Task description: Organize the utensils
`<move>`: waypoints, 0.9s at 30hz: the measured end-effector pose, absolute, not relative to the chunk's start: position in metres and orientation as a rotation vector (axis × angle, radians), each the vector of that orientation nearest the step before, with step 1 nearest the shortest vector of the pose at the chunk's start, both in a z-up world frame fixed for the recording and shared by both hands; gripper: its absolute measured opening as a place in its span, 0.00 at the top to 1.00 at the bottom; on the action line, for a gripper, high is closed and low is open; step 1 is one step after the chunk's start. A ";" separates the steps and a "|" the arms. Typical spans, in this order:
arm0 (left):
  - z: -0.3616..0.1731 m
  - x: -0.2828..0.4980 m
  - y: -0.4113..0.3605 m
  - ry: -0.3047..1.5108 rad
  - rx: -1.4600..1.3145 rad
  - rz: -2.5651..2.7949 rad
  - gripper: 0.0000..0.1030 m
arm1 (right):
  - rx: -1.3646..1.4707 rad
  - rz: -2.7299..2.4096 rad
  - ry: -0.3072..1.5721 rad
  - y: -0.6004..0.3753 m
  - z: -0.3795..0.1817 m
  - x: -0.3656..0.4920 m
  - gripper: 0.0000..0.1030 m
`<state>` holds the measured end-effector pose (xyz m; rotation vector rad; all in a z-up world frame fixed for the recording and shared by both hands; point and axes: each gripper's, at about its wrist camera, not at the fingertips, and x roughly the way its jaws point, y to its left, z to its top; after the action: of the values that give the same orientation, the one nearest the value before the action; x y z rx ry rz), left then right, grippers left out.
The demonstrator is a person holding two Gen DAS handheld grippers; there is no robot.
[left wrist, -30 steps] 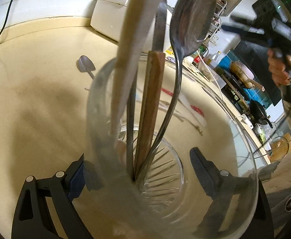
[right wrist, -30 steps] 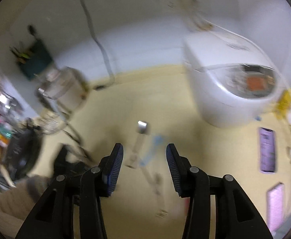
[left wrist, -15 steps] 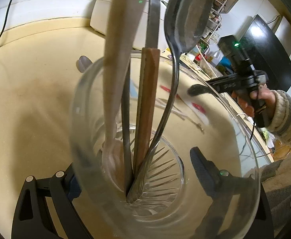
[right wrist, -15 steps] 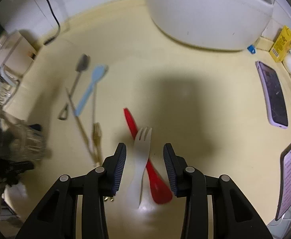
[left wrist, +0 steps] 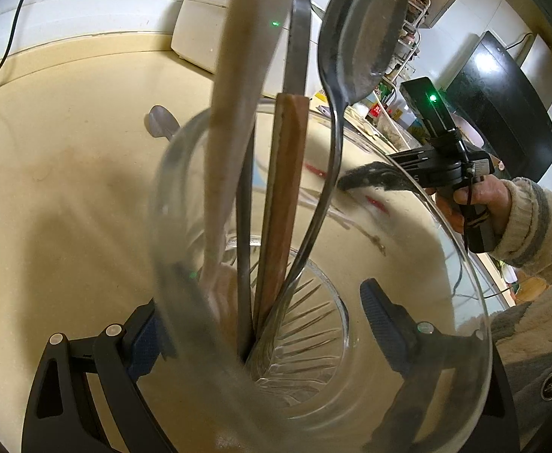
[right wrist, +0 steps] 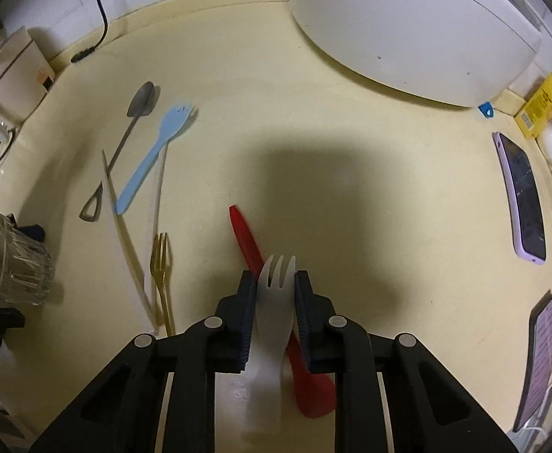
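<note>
On the cream tabletop [right wrist: 351, 113] lie six loose utensils: one white fork [right wrist: 272, 302], one red spoon [right wrist: 253, 249], one gold fork [right wrist: 161, 264], one blue fork [right wrist: 155, 154], one metal spoon [right wrist: 132, 120] and one pale stick [right wrist: 125, 234]. Two phones [right wrist: 523, 196] rest at the right edge, and one white cooker [right wrist: 408, 26] stands at the back.

One glass [left wrist: 313, 302] sits between the fingers of the left claw [left wrist: 260, 321], which grips its walls. In the glass stand four things: one big metal spoon [left wrist: 359, 37] with its bowl up, one brown wooden handle [left wrist: 287, 173], one pale wooden handle [left wrist: 238, 113] and one dark metal handle [left wrist: 300, 37]. All lean up and away from the camera.

The white fork lies on the tabletop, crossing over the red spoon, its long axis running away from the right camera and its tines pointing to the far side. The right claw [right wrist: 276, 309] pinches it just below the tines; its jaws have just been closing, pads against both sides of the fork's head.

A second ago the right claw was high in the air with jaws spread and nothing between them; half a second ago it hung over the white fork with jaws apart. In the left view, the hand [left wrist: 475, 204] bearing it has come down from the upper right to the tabletop. The glass and left claw look unchanged.
</note>
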<state>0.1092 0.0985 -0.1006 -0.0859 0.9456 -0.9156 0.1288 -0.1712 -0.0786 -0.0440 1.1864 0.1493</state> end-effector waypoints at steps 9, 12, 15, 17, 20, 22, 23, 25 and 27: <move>-0.101 0.110 0.100 0.945 -0.084 -0.914 0.08 | 0.115 0.222 1.006 -0.178 -0.010 0.105 0.81; -0.101 0.110 0.100 0.945 -0.080 -0.913 0.08 | 0.137 0.285 0.927 -0.164 0.025 0.100 0.81; -0.101 0.110 0.100 0.945 -0.081 -0.913 0.08 | 0.165 0.385 0.847 -0.143 0.062 0.093 0.81; -0.101 0.110 0.100 0.945 -0.080 -0.912 0.08 | 0.196 0.469 0.807 -0.125 0.081 0.088 0.81; -0.101 0.109 0.099 0.945 -0.079 -0.912 0.08 | 0.204 0.567 0.770 -0.097 0.098 0.083 0.81; -0.101 0.109 0.099 0.945 -0.080 -0.912 0.08 | 0.181 0.614 0.763 -0.076 0.099 0.083 0.81; -0.101 0.110 0.099 0.945 -0.082 -0.913 0.08 | 0.164 0.627 0.769 -0.066 0.096 0.082 0.81; -0.101 0.110 0.100 0.945 -0.082 -0.913 0.08 | 0.167 0.662 0.788 -0.050 0.087 0.084 0.81; -0.100 0.110 0.099 0.945 -0.080 -0.912 0.08 | 0.167 0.680 0.795 -0.045 0.084 0.083 0.81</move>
<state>0.1100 0.0994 -0.1003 -0.0798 0.9447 -0.9118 0.0826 -0.0449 0.0843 0.1670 0.7952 0.6801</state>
